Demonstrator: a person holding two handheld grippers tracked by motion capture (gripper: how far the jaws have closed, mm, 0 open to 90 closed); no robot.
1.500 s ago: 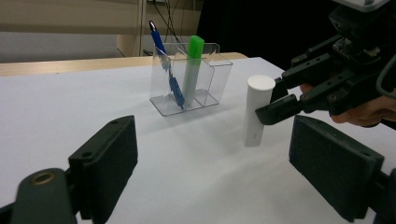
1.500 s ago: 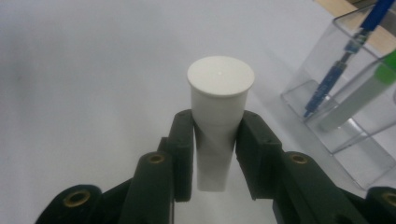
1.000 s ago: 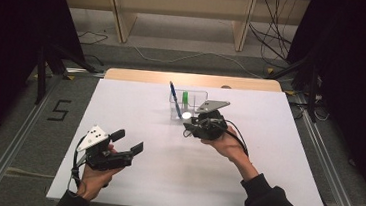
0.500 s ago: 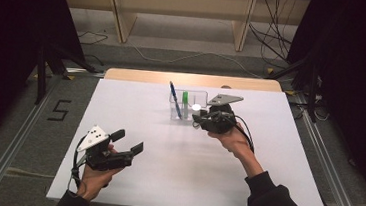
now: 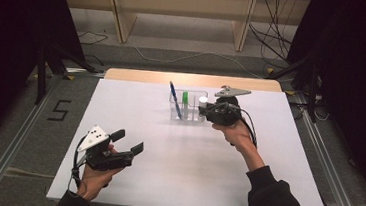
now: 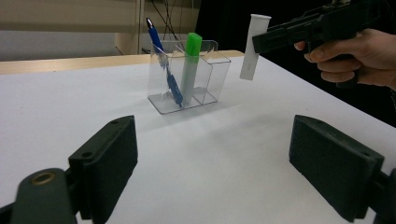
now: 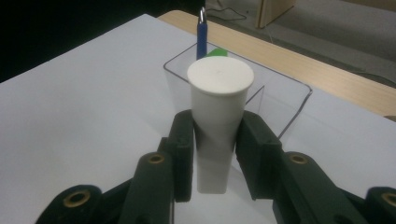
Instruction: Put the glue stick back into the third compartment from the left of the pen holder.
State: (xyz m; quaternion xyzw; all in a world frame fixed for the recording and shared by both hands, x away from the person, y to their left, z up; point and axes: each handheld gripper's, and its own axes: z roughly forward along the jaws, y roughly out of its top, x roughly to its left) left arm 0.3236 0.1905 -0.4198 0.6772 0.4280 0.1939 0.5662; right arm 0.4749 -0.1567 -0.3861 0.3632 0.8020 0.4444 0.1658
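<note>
Your right gripper (image 7: 215, 154) has its jaws clamped on the white capped plastic tube (image 7: 218, 116), upright just beside the clear plastic organiser (image 5: 188, 105); the blue pen (image 5: 173, 94) and green marker (image 5: 185, 103) are in. Dropping the tube in remains. Your left gripper (image 5: 126, 144) idles, jaws wide apart.

In my right gripper view, the lower part of the white tube (image 7: 219, 126) is covered where my right hand-held gripper (image 7: 215, 154) clamps it, and the tube blocks most of the green marker (image 7: 215, 52) and the blue pen's (image 7: 201, 35) barrel. From above, my forearms run off the bottom edge. My left hand-held gripper (image 6: 229, 163) is cut off by the lower border of its own view.
</note>
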